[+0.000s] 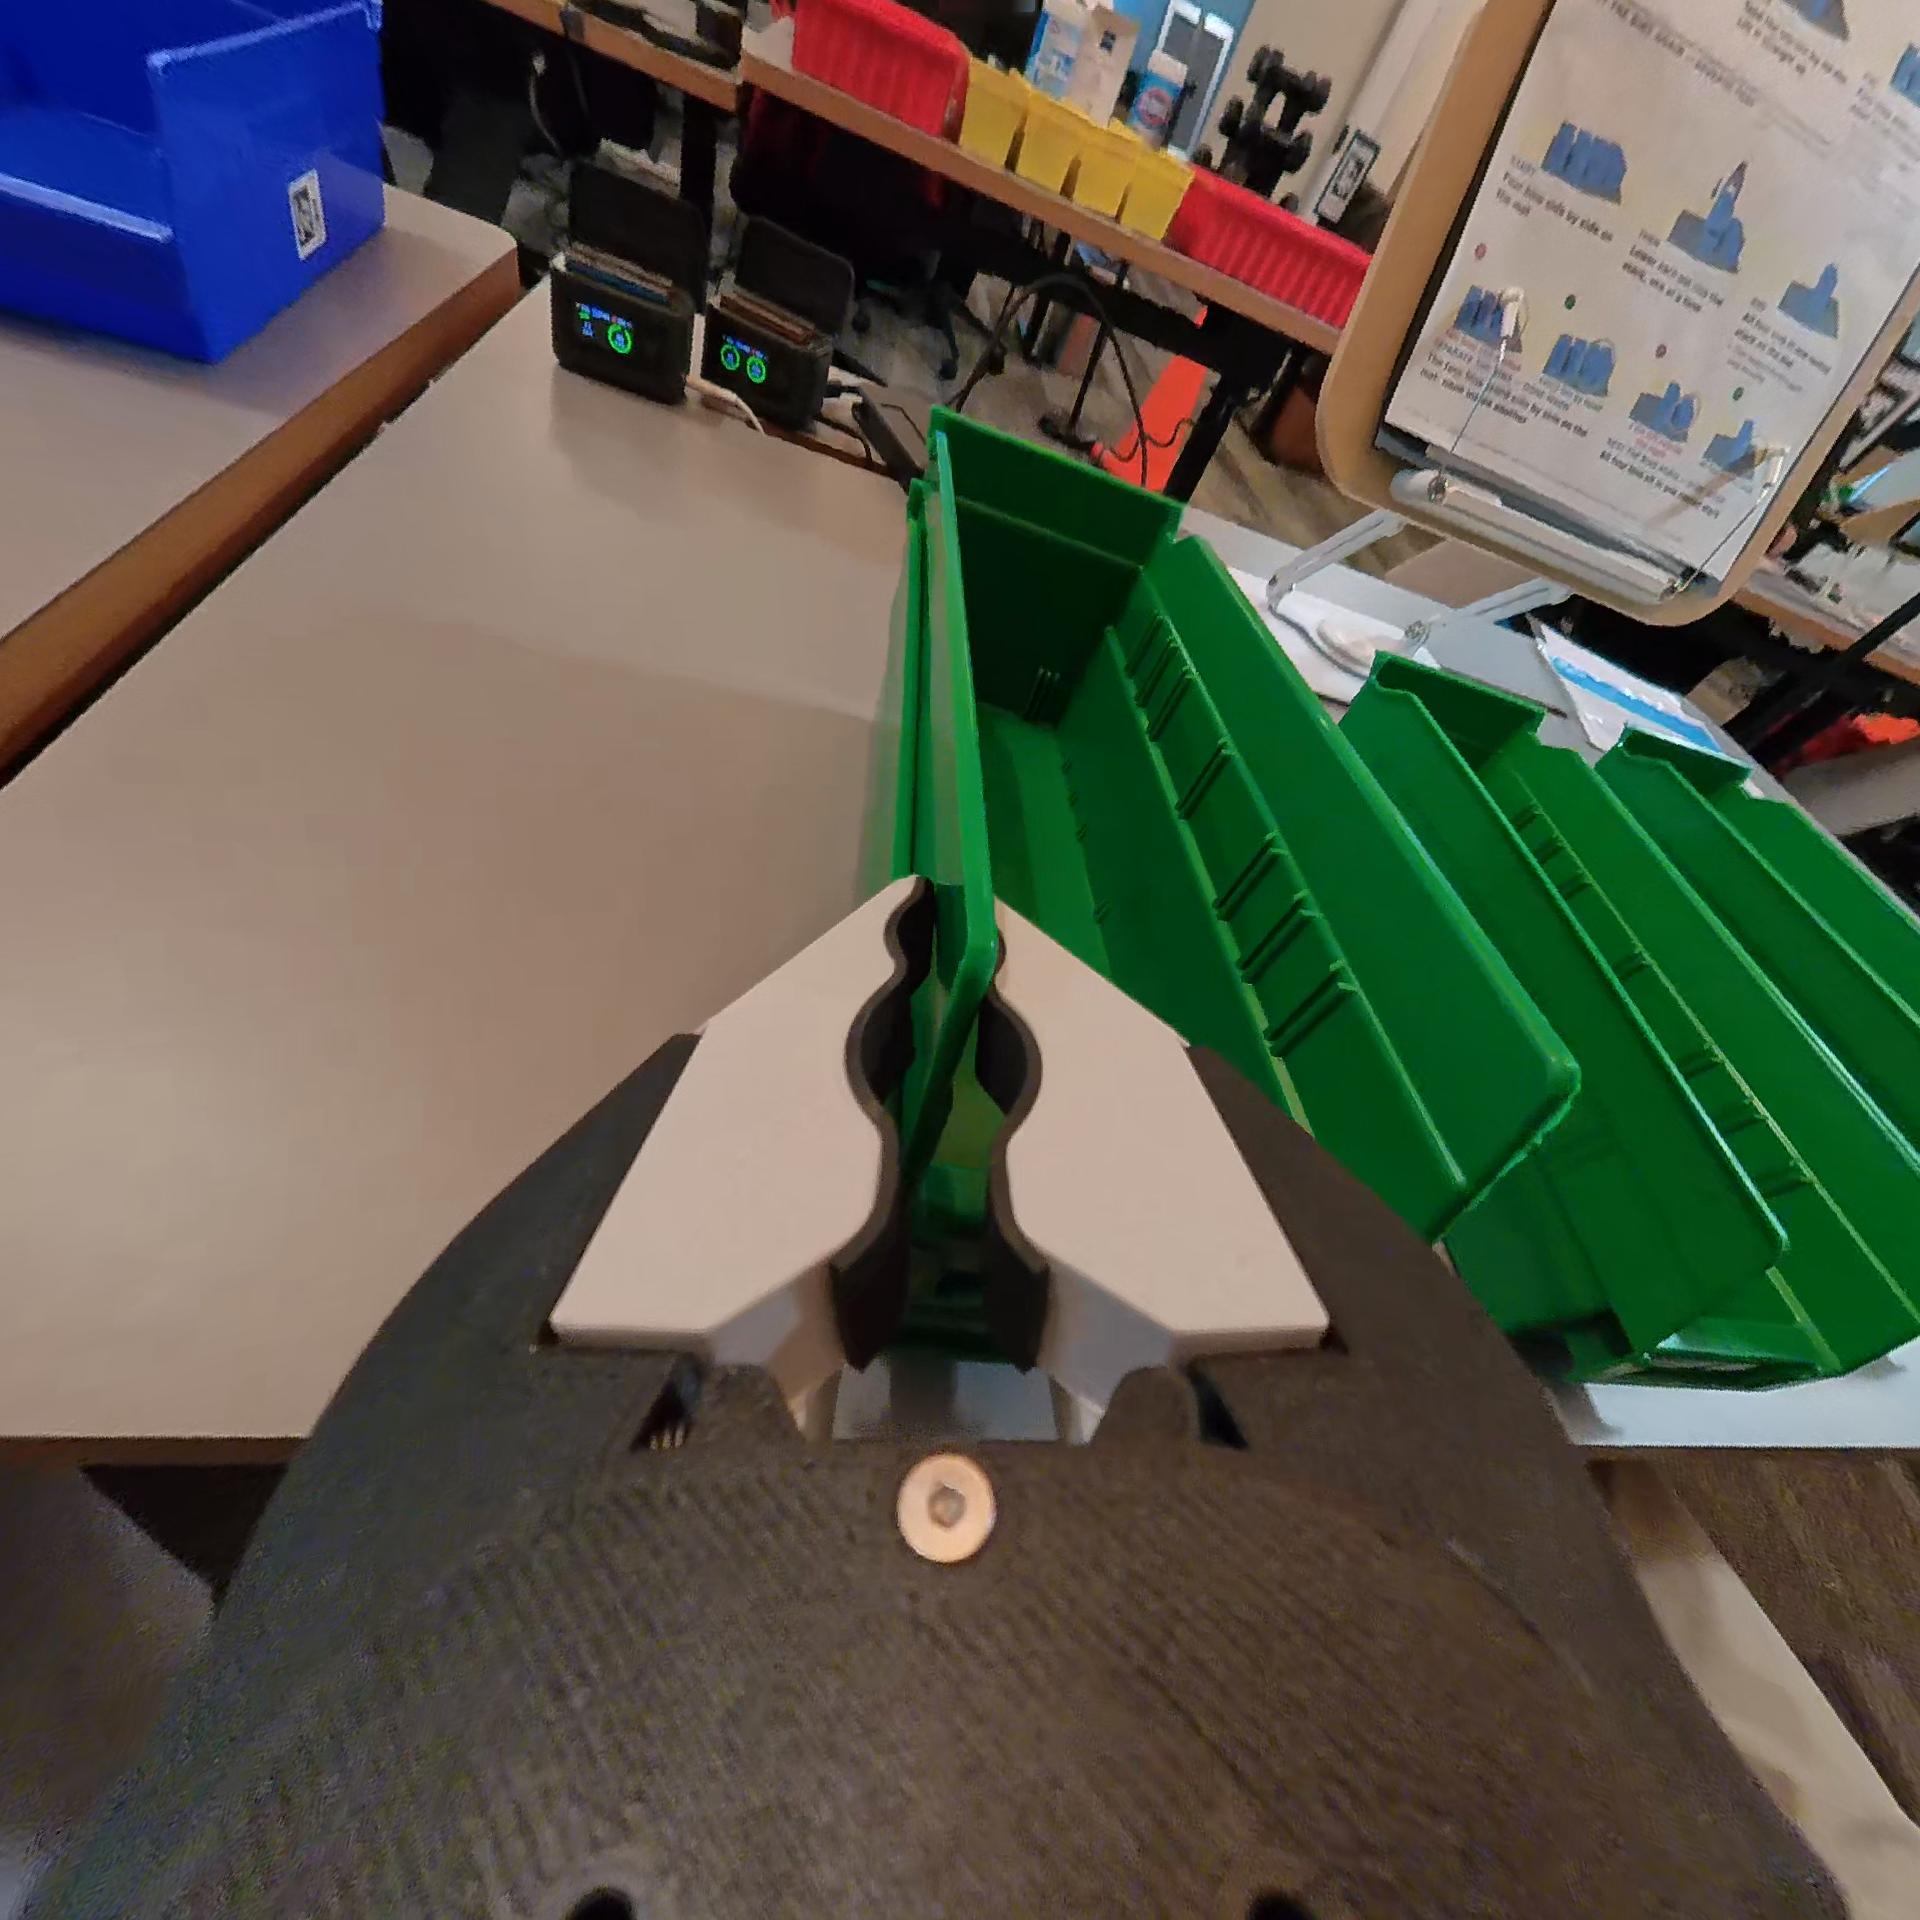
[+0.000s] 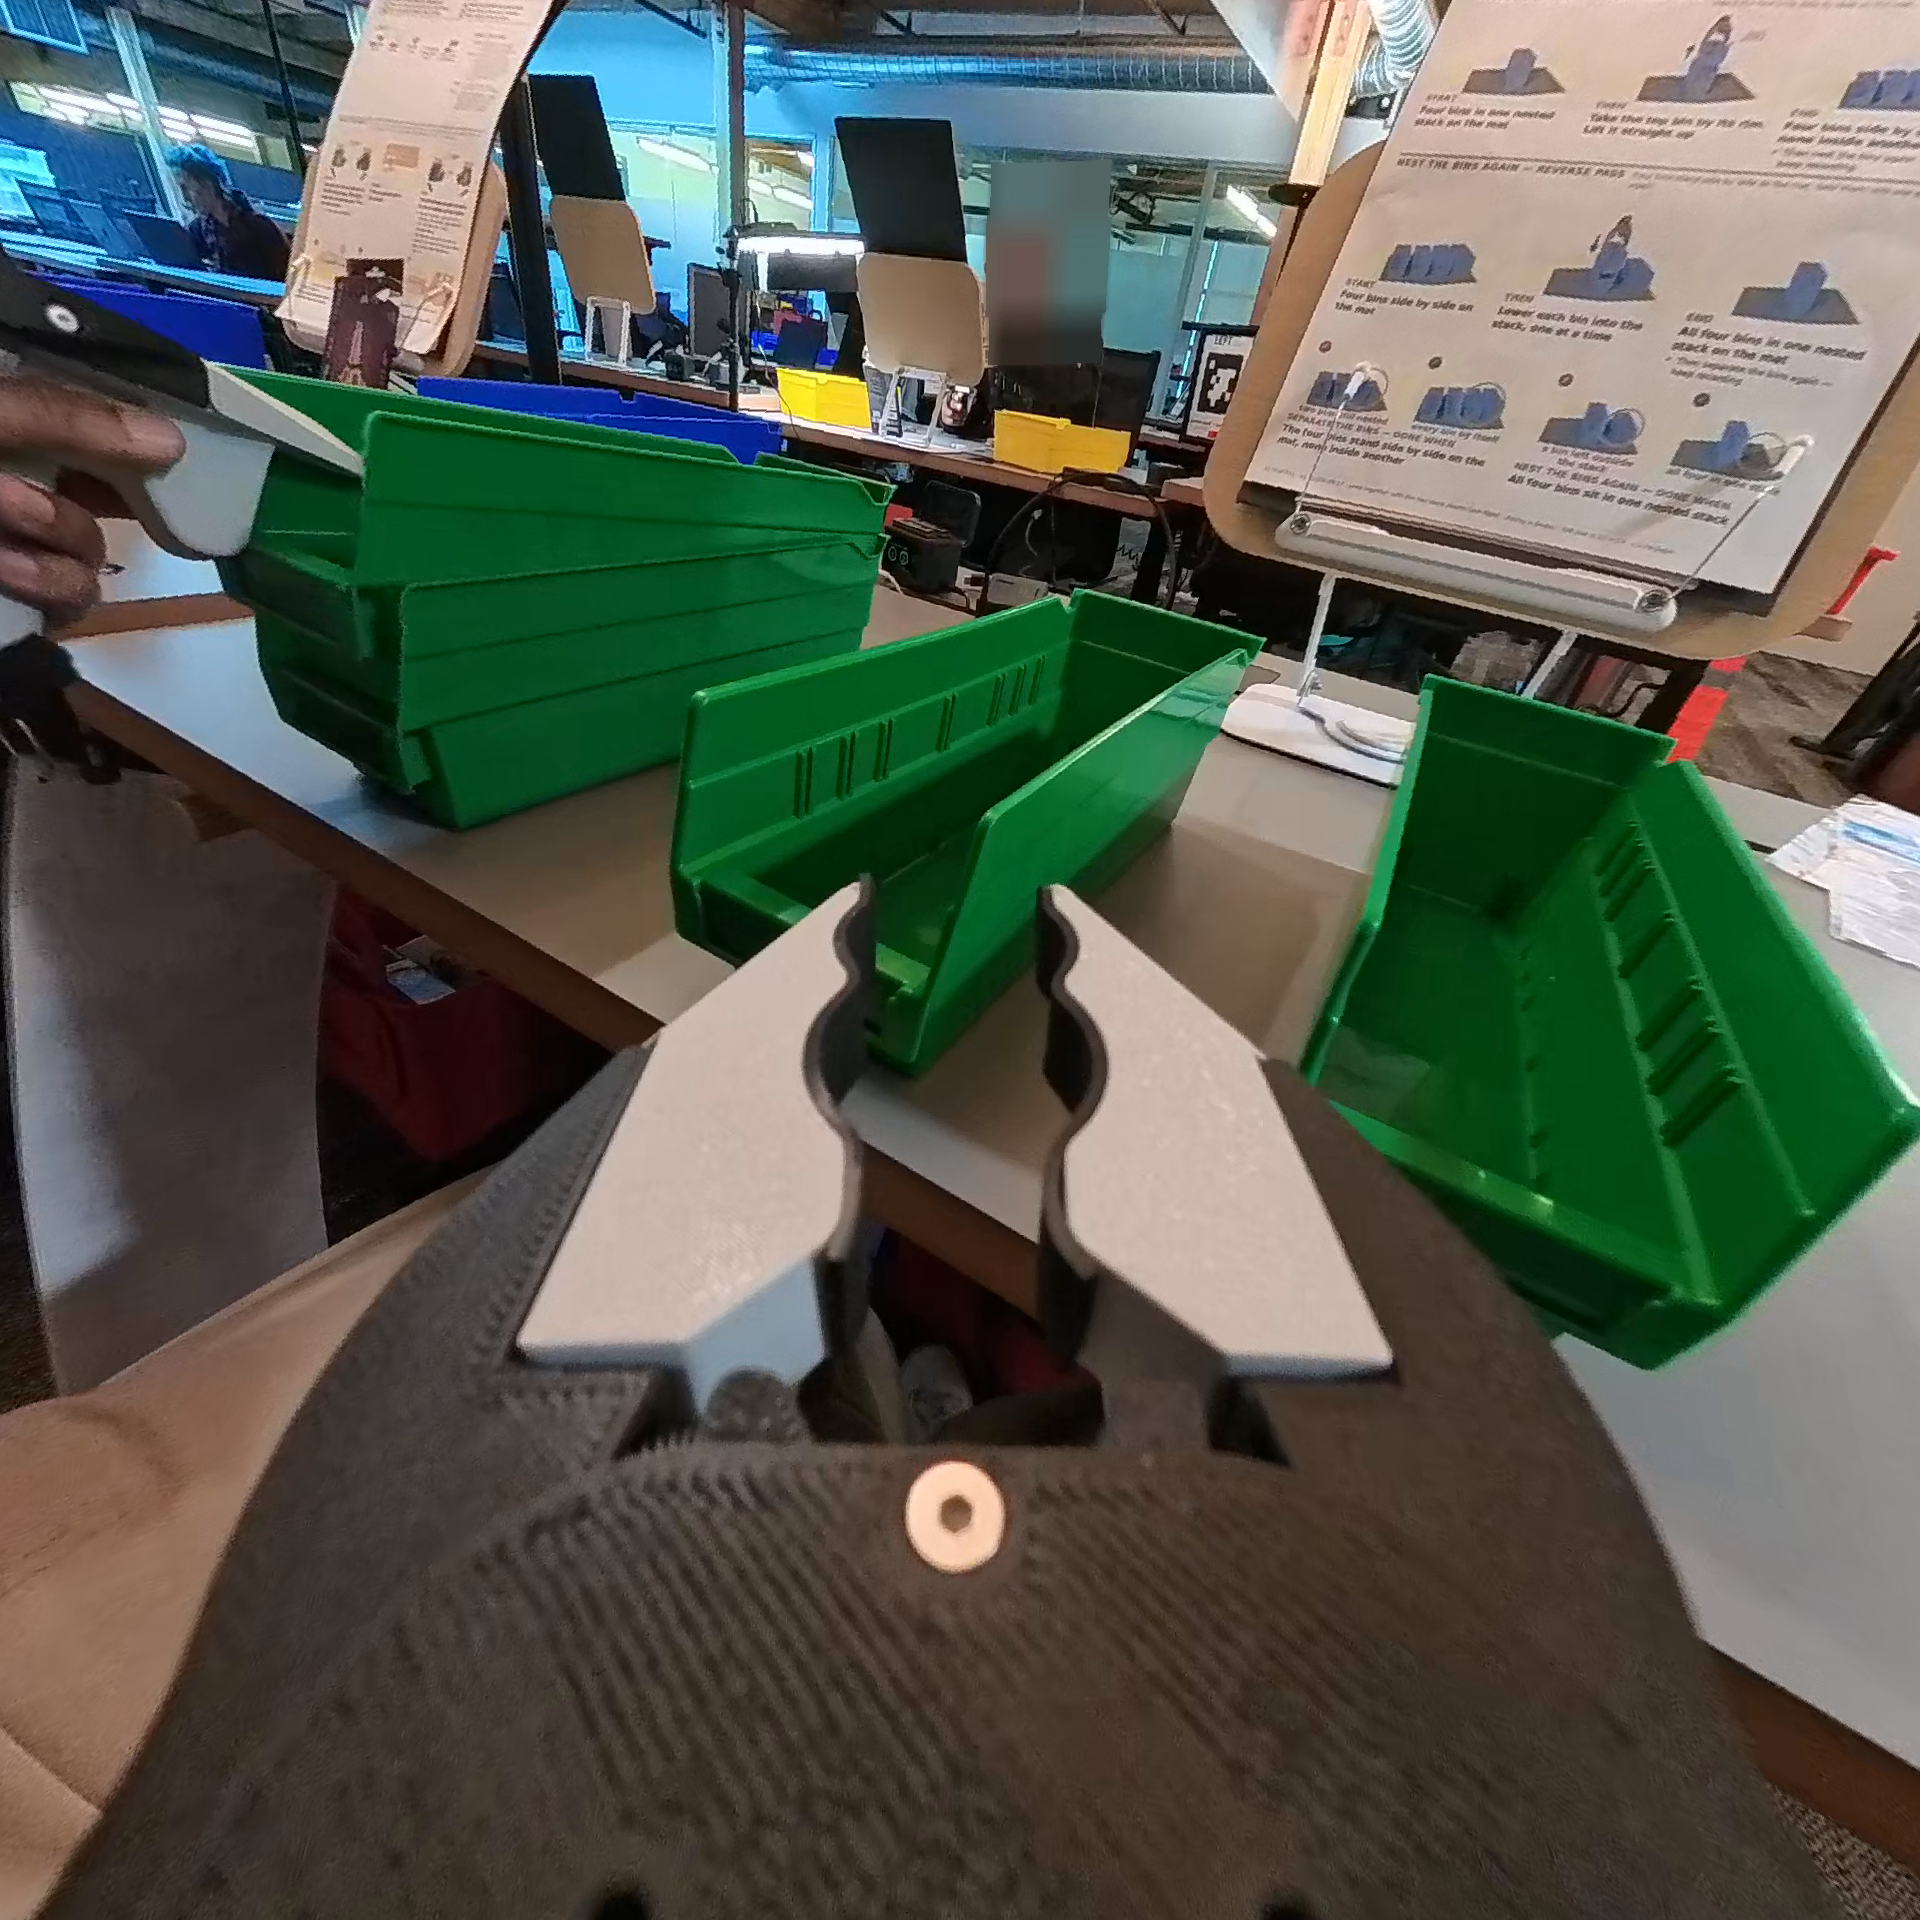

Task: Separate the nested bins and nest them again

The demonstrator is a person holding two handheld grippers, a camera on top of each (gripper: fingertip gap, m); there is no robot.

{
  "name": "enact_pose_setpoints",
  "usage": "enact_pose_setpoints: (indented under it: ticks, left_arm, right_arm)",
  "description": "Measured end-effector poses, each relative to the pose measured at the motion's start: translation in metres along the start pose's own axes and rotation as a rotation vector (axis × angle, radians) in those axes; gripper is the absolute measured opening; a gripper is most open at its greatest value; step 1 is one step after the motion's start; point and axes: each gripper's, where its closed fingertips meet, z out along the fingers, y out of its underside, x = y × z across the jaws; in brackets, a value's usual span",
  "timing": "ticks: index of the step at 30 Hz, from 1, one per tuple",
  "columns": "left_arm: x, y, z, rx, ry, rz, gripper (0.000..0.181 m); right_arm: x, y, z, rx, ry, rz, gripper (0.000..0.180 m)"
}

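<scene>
A grey table (image 2: 1195, 800) in a busy workshop carries my green bins, with an instruction board (image 2: 1579, 312) on a stand behind them. My left gripper (image 1: 951, 935) is clamped on the side wall of the top bin (image 1: 1143, 831), which sits tilted in a nested stack (image 2: 582, 634) off to the left of my right gripper (image 2: 951, 935). That one hangs with its jaws apart, empty. Just ahead of its tips lies a single bin (image 2: 935, 790), and another single bin (image 2: 1579, 1018) rests to its right, apart
</scene>
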Motion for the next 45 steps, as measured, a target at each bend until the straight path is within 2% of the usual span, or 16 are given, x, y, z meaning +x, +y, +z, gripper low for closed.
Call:
enact_pose_setpoints:
  ticks: [9, 14, 22, 29, 45]
  left_arm:
    - [0.006, -0.007, -0.002, 0.119, 0.037, -0.044, 0.0]
    - [0.016, -0.026, -0.013, 0.209, 0.079, -0.034, 0.0]
    - [0.009, -0.004, 0.002, 0.148, 0.022, -0.018, 0.001]
    - [0.01, -0.003, 0.003, 0.187, 0.027, 0.034, 0.001]
    - [0.004, 0.011, 0.01, 0.137, 0.002, 0.045, 0.0]
  right_arm:
    - [0.001, 0.001, 0.0, -0.003, 0.001, -0.003, 0.029]
    - [0.002, 0.002, 0.001, -0.007, 0.002, 0.005, 0.029]
    - [0.002, 0.001, 0.001, -0.006, 0.001, 0.006, 0.029]
    - [0.0, 0.002, 0.001, -0.007, -0.002, -0.001, 0.029]
    - [-0.001, 0.001, 0.0, -0.006, -0.002, -0.015, 0.028]
